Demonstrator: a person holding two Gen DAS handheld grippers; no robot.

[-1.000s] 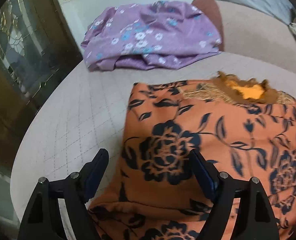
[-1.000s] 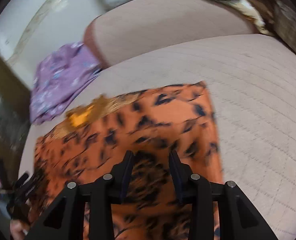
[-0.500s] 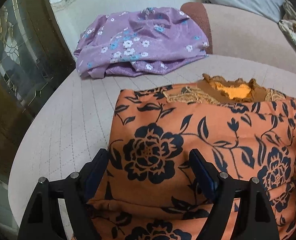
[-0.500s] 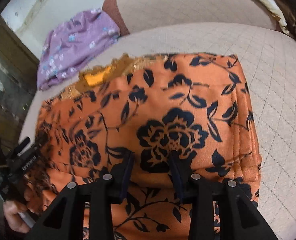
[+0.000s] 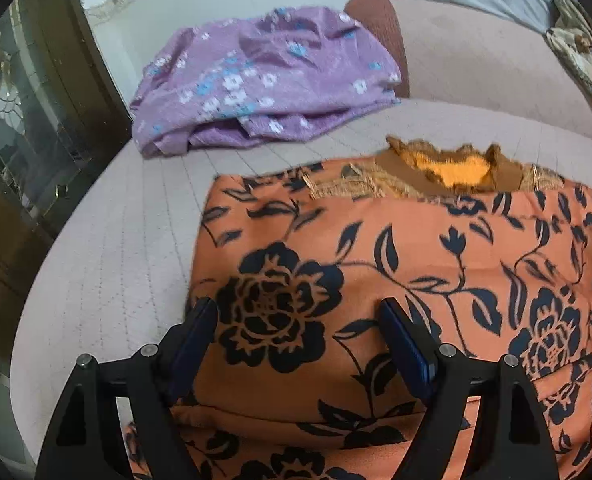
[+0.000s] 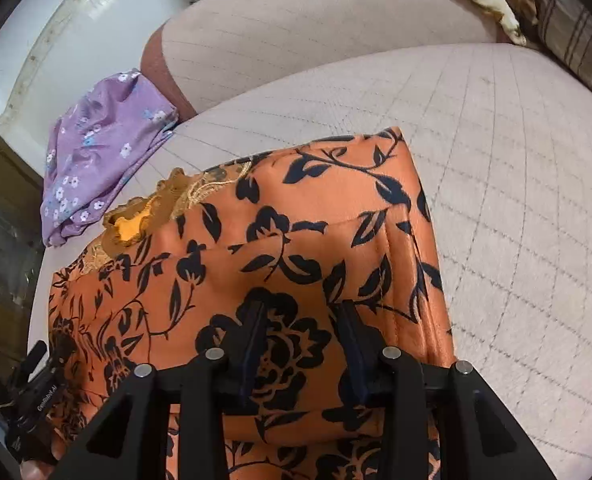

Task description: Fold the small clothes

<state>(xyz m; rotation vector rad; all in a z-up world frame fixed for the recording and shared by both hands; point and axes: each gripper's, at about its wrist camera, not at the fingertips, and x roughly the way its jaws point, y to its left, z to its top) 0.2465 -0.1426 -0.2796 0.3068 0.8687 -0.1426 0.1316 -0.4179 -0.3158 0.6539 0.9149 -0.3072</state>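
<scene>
- Clearly soft and light, the orange floral garment [image 5: 436, 248] lies folded over on the quilted cushion [image 5: 107, 264], near its front edge, with its gold-trimmed neckline [image 5: 448, 168] peeking out at the far side.
- Its satin-like sheen suggests a slippery cloth: layers will likely slide over each other, so a pinch should catch every layer at once, close to a folded edge or corner.
- The thick rolled fold along the near edge [image 5: 296, 416] looks like the best place to take hold; the lacy neckline trim seems delicate and is best left alone.
- The left gripper [image 5: 296, 312] stands with jaws wide apart just over the garment's left part, a black flower showing between them; nothing is clamped.
- The right gripper [image 6: 300, 316] has its jaws partly apart above the right part of the garment; whether the pads touch cloth I cannot tell, but no fabric is bunched between them.
- A purple flowered garment [image 5: 263, 84] lies bundled at the far left of the cushion, well apart from the orange one, so it should not hinder a fold.
- To the right the cushion [image 6: 516, 200] is bare, giving room to work.
- A sofa backrest [image 6: 316, 28] rises behind, and a dark glass-fronted cabinet [image 5: 23, 128] stands to the left, off the work surface.
</scene>
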